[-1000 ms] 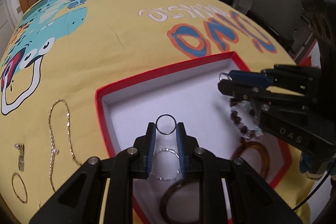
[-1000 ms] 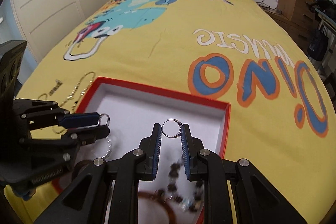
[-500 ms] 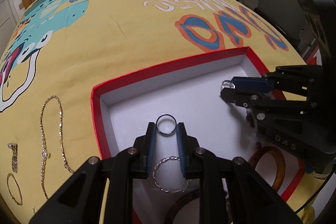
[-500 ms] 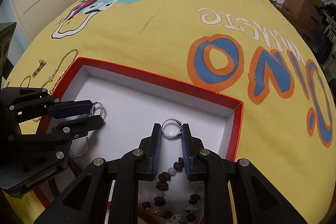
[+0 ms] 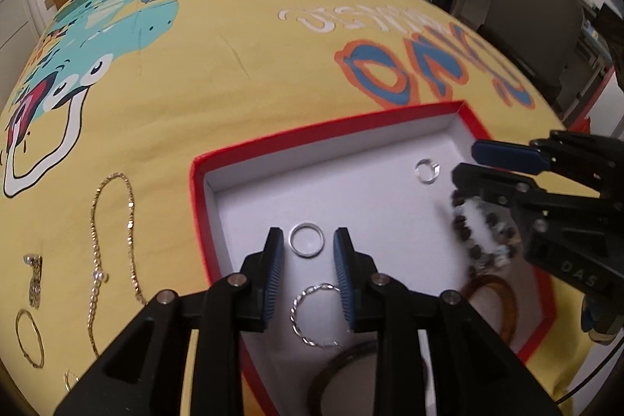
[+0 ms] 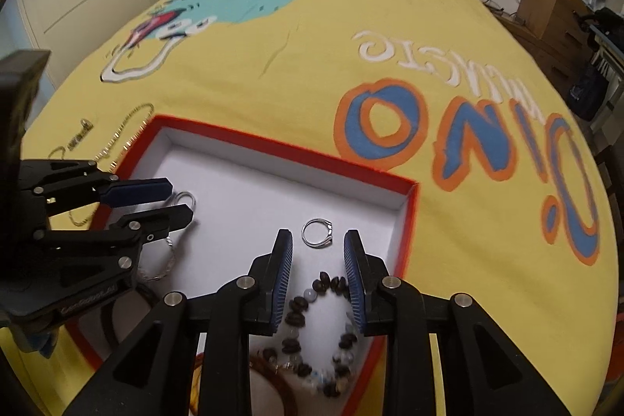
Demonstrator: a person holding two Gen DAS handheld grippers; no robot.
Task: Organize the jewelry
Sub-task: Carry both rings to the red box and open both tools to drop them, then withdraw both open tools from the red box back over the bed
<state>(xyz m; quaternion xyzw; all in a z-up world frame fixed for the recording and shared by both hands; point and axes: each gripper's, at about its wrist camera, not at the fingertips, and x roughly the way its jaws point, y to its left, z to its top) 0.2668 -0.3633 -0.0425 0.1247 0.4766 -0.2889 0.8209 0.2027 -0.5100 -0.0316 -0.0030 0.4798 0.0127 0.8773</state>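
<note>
- The left hand-held gripper [image 5: 308, 252] is at the bottom middle of its own view. Its jaws are opening. A plain silver ring [image 5: 306, 240] lies between them on the white floor of the box, and the pads do not touch it.
- The right hand-held gripper [image 6: 318, 252] is at the bottom middle of its view too. Its jaws are also opening, and a silver ring with a small top [image 6: 318, 232] lies loose between them.
- So both rings look dropped off inside the red box [image 5: 331, 125].
- Also in the box are a twisted silver hoop [image 5: 316, 314], a bead bracelet [image 6: 318, 334], a brown bangle [image 5: 495, 303] and a dark bangle [image 5: 343, 369].
- I think the job is part done. At the left of the left view, a gold chain [image 5: 113, 260], a thin gold hoop [image 5: 29, 338] and a small clip-like piece [image 5: 35, 279] lie on the yellow bed cover [image 5: 234, 45], outside the box.
</note>
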